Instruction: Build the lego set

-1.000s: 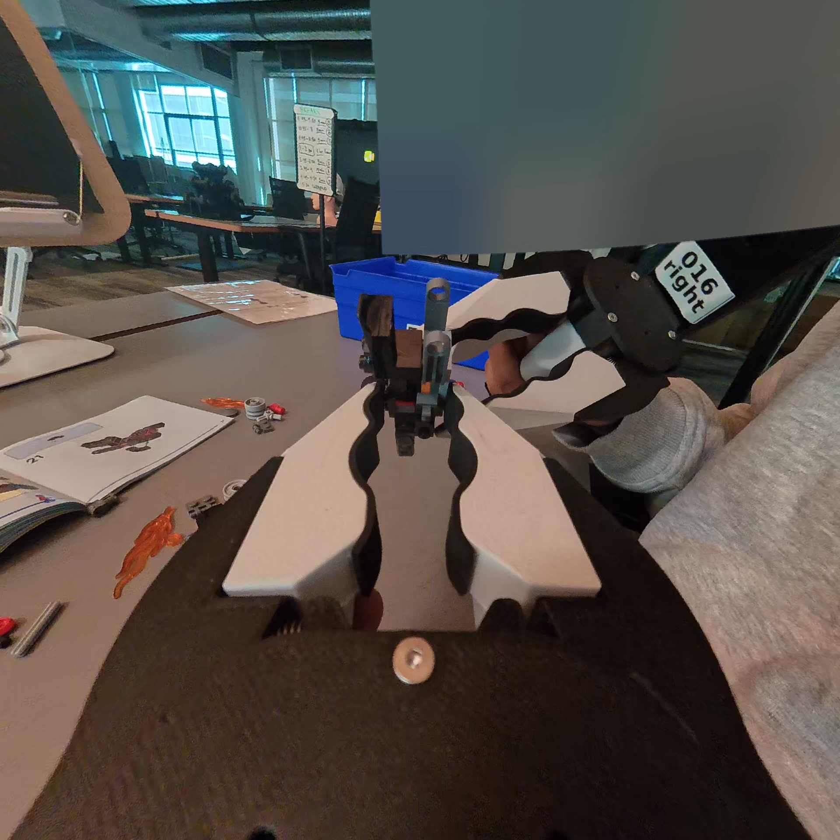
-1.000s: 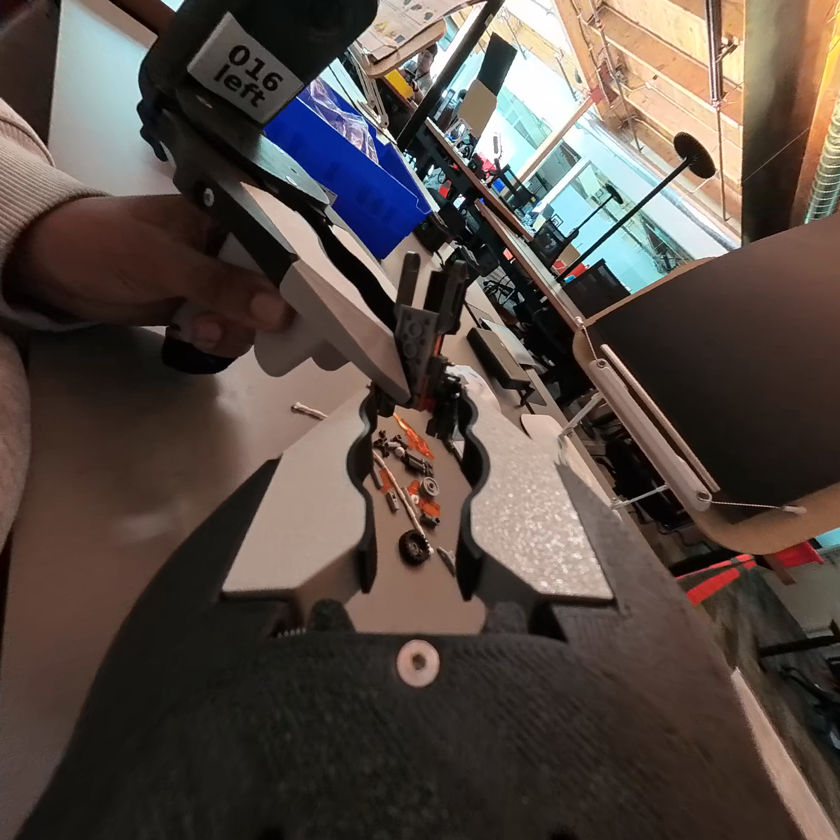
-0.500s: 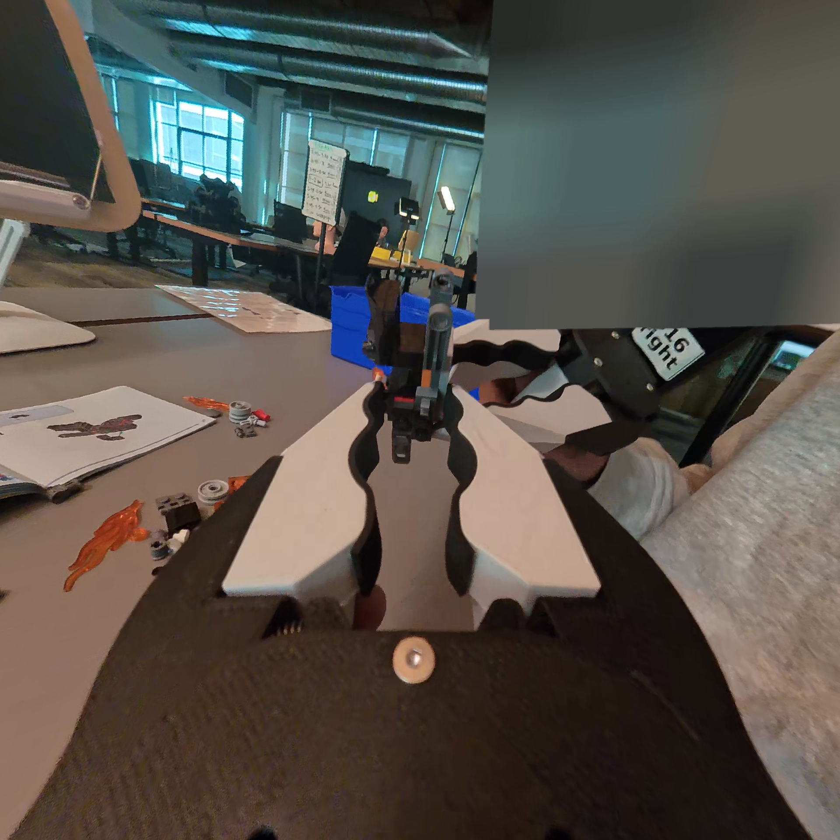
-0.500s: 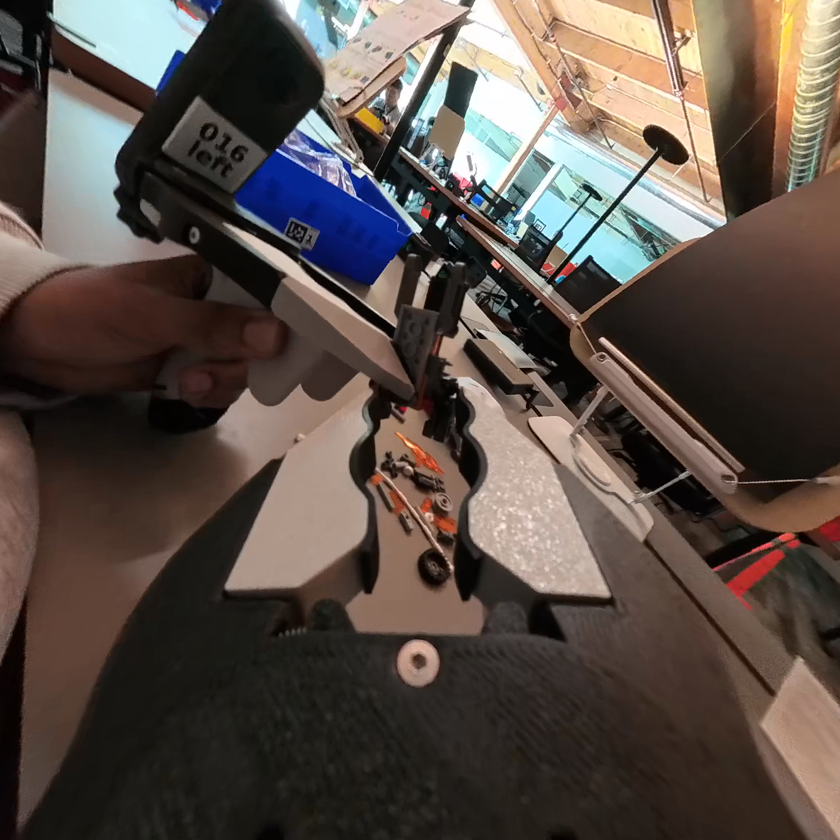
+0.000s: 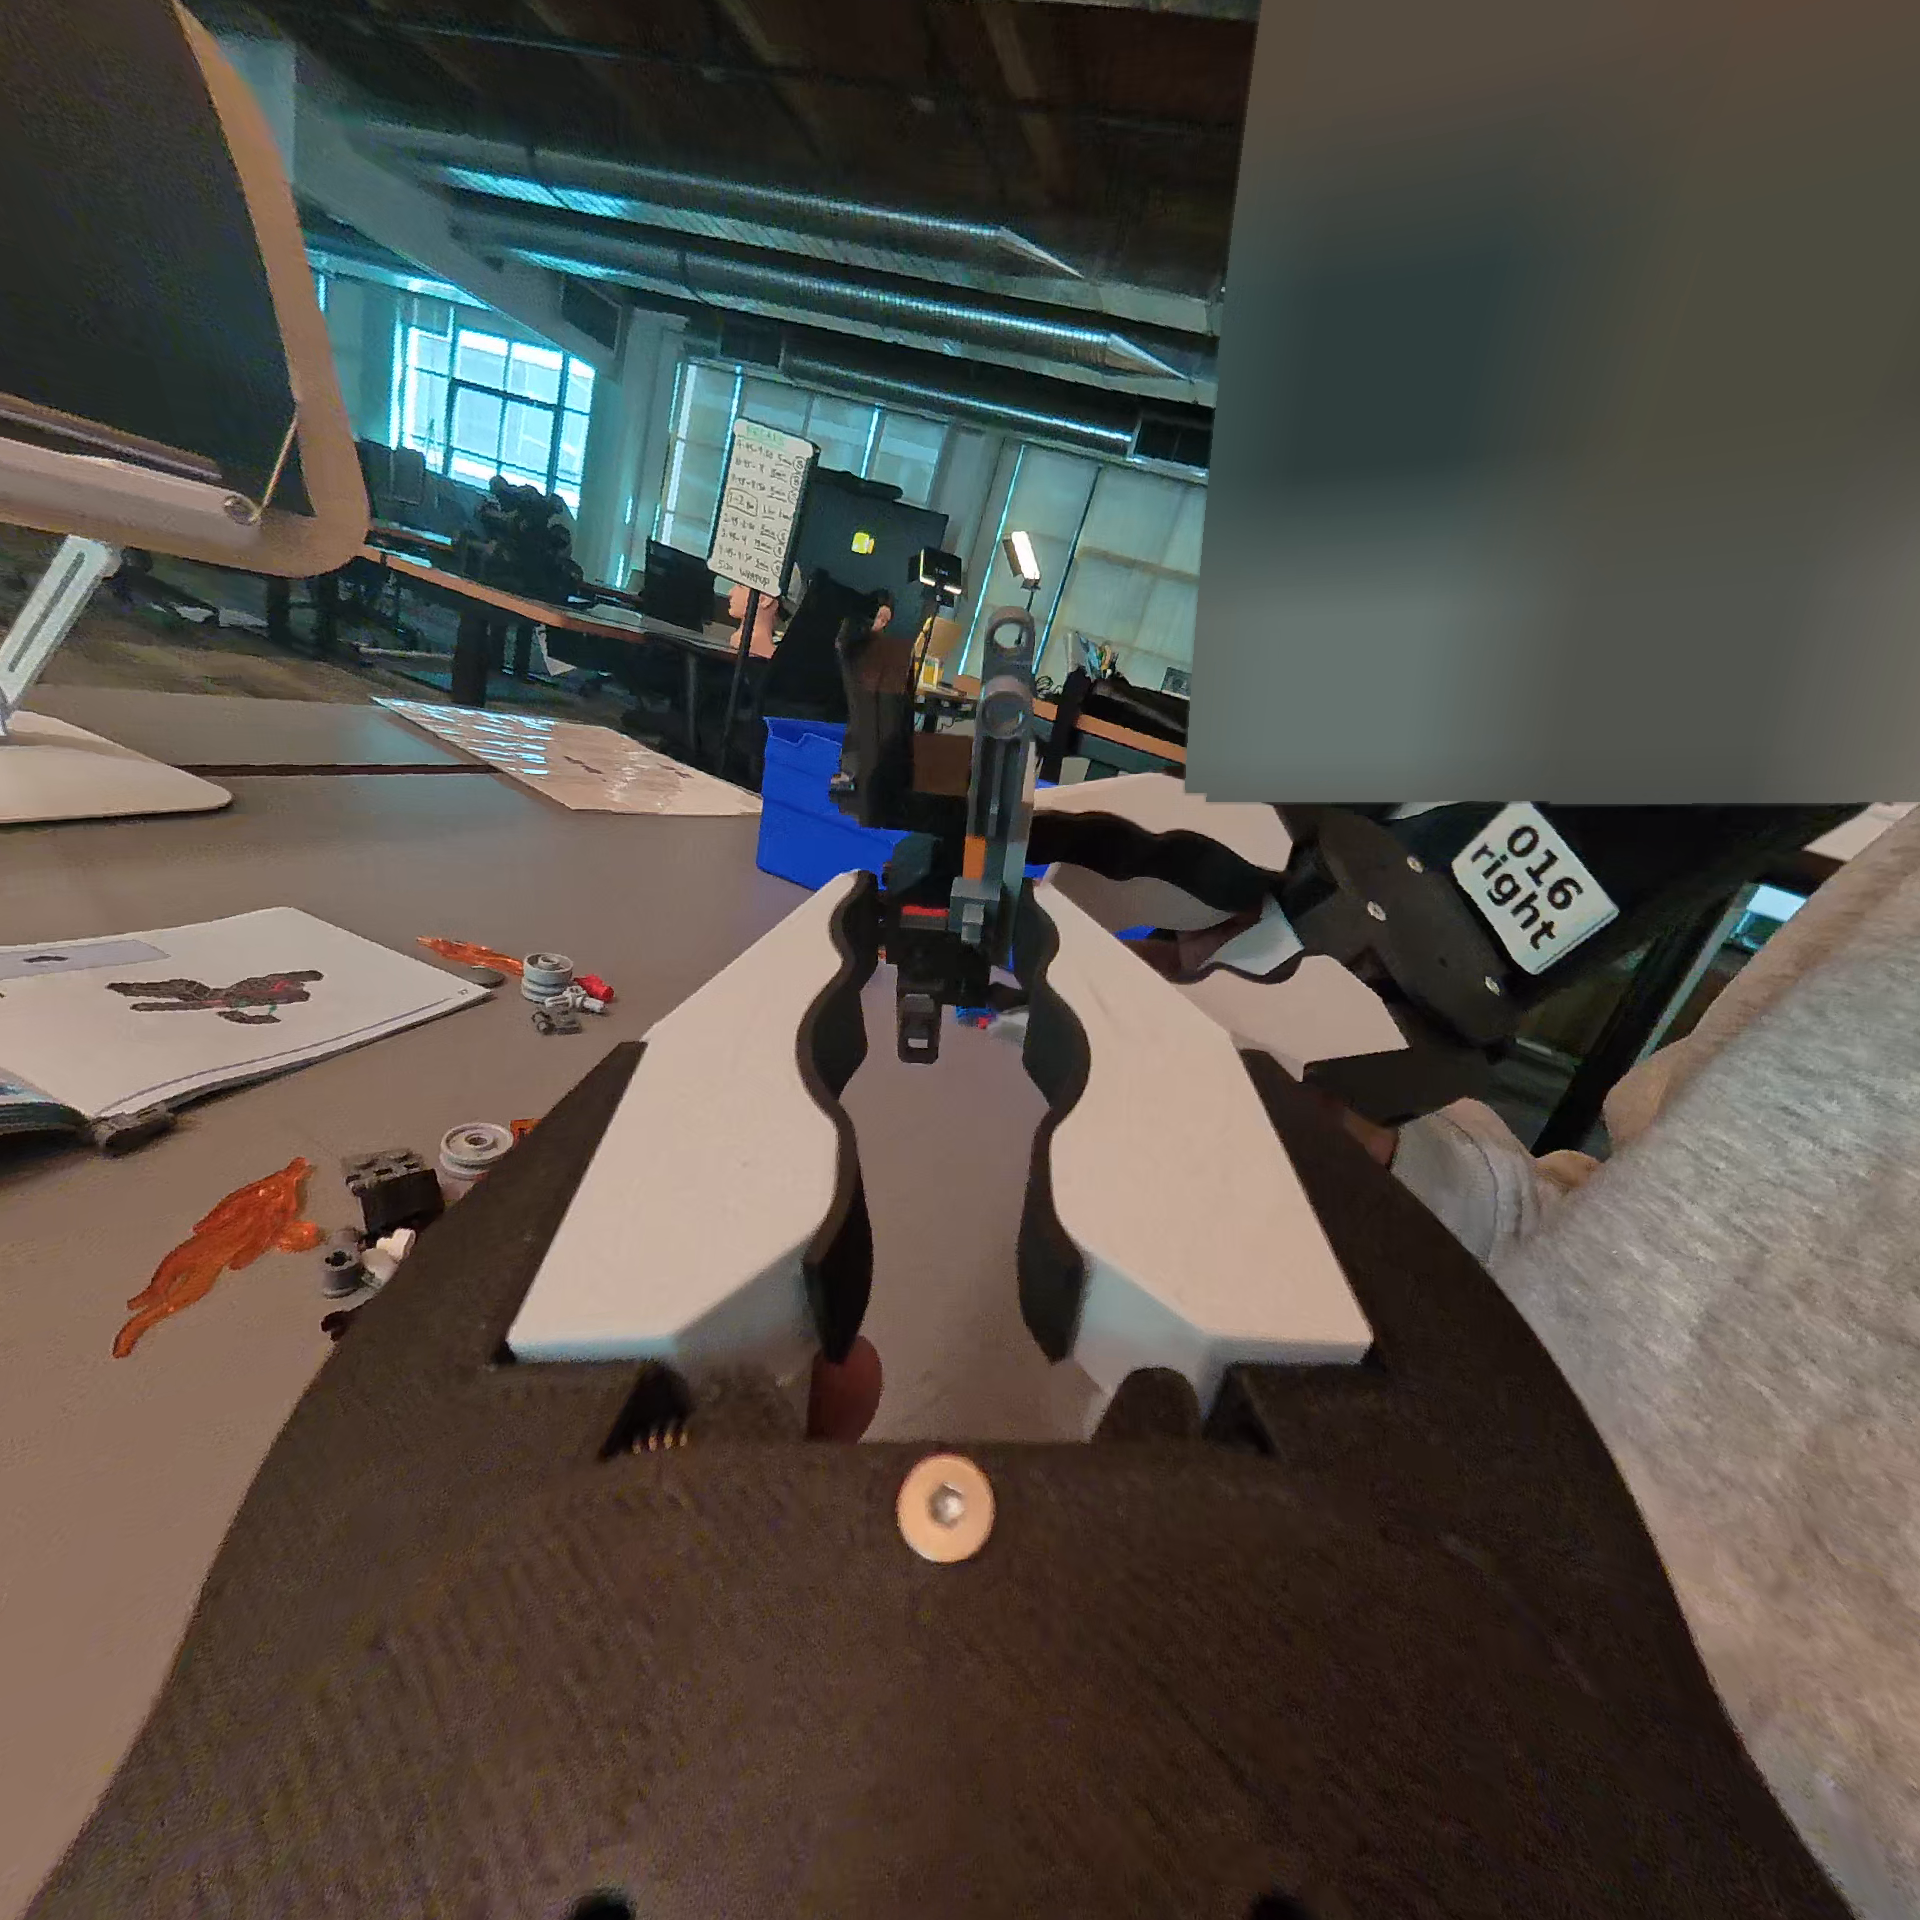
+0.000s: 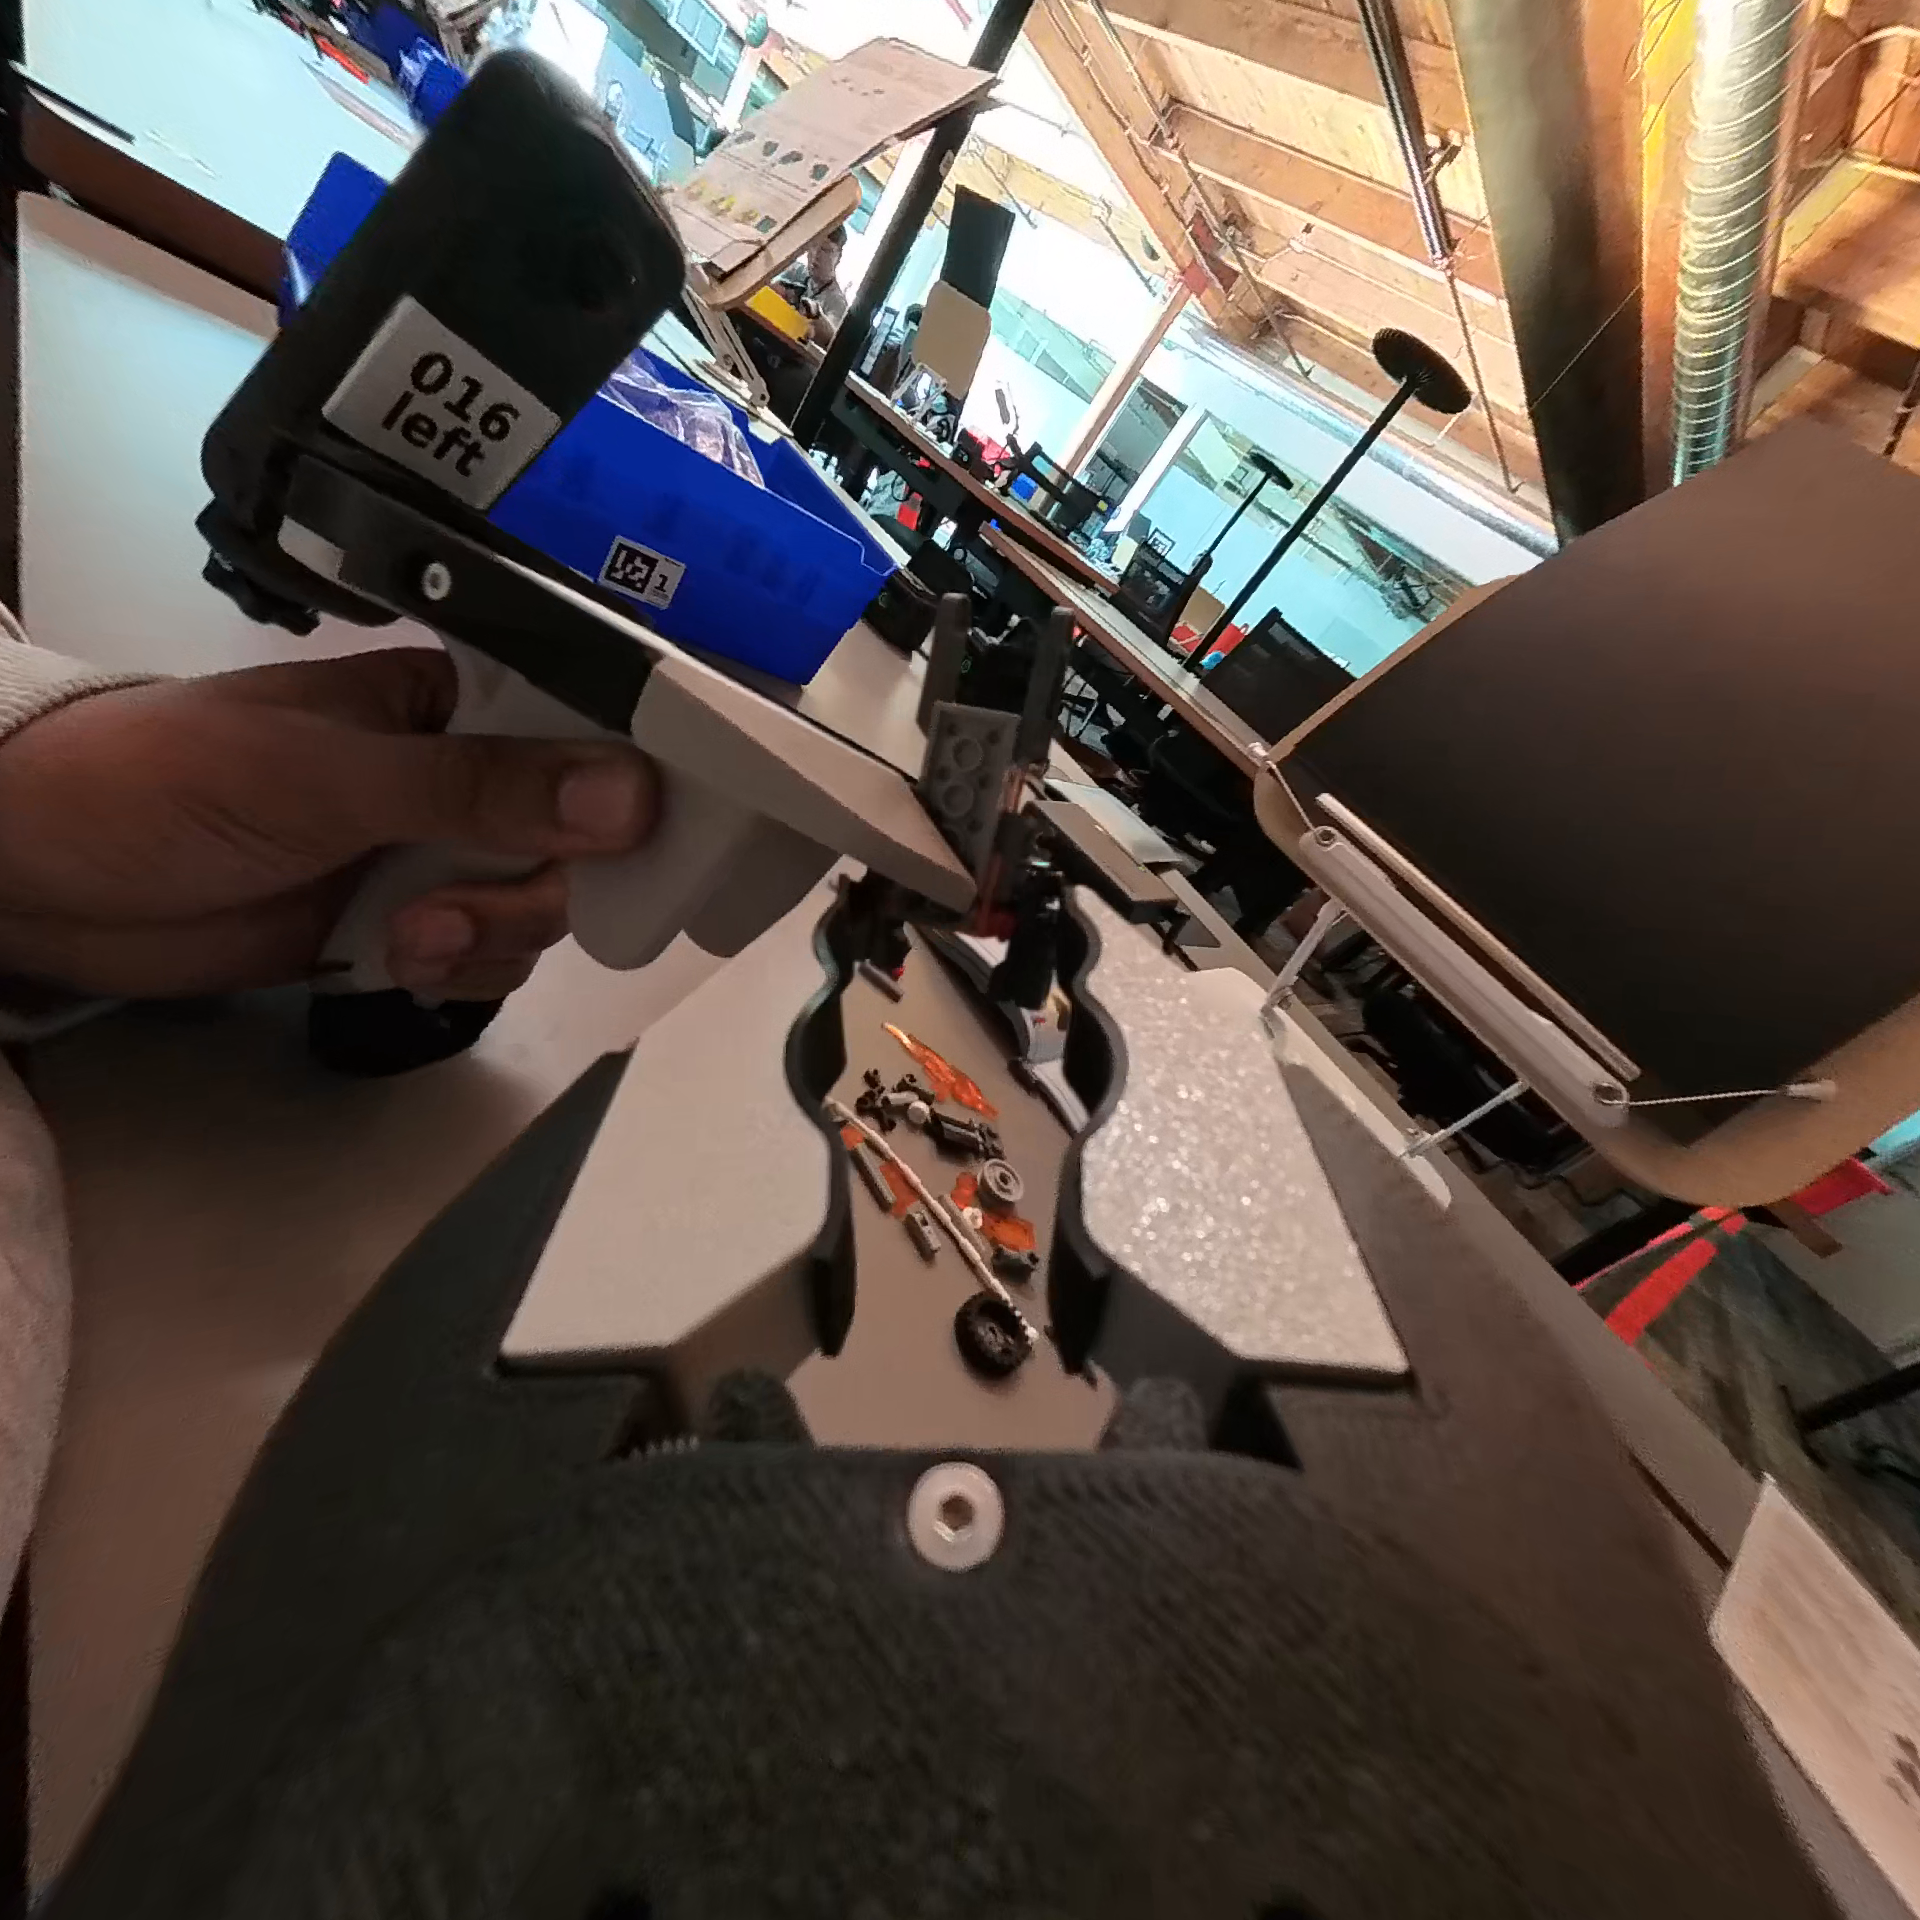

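A small lego model (image 5: 987, 831), dark grey and black with orange and red bits, stands upright between both grippers above the table. My left gripper (image 5: 948, 904) is shut on its lower part. My right gripper (image 6: 961, 914) is shut on the same model (image 6: 982, 790), which rises above its fingertips. In the left wrist view the right gripper (image 5: 1055, 857) comes in from the right, held by a hand in a grey sleeve. In the right wrist view the left gripper (image 6: 951, 883) comes in from the left, held by a hand (image 6: 312, 810).
Loose pieces lie on the grey table: an orange flame (image 5: 218, 1247), a black brick (image 5: 390, 1184), grey round parts (image 5: 548, 975) and a black wheel (image 6: 992, 1335). An open instruction booklet (image 5: 208, 1008) lies at left. A blue bin (image 6: 707, 520) stands behind. The tips of both grippers are at nearly the same place. The orange flame (image 5: 218, 1247) is about equally far from each gripper, around 20 centimeters. Look for it in the right wrist view (image 6: 937, 1073) too.
Both grippers have kept hold of the model and swung together. The left wrist view now looks more upward, and the left gripper sits more level in the right wrist view.
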`<state>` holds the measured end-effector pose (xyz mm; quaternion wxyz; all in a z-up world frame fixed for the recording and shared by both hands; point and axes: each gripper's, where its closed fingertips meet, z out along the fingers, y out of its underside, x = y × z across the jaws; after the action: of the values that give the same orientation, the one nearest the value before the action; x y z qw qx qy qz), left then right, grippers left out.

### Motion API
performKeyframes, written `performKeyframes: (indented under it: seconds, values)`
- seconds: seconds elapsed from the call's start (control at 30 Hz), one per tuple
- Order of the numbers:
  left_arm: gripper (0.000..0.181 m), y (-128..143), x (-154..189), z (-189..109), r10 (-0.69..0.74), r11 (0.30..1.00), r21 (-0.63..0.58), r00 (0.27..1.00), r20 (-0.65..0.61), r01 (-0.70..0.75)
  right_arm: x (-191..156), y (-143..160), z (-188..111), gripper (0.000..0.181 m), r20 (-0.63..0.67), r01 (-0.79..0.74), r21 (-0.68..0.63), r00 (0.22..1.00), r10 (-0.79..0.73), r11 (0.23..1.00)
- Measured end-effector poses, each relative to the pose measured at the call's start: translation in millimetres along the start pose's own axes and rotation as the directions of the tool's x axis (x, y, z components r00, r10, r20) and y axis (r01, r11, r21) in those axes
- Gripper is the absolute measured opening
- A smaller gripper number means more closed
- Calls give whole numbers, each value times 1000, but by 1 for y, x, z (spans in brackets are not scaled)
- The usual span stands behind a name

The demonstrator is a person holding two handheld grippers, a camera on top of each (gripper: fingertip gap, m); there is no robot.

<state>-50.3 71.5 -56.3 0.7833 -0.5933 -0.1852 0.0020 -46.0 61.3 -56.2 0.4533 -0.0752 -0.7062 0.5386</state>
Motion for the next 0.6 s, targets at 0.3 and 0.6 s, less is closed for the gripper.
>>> performKeyframes:
  seconds: [0.3,0.6]
  values:
    - [23,0,-2,0,-62,998,16,998,-13,62,1,0,2,53,-15,11,6,1000,-11,1000]
    - [23,1,5,5,-206,976,61,976,-66,210,1,2,4,45,-48,41,9,998,-41,999]
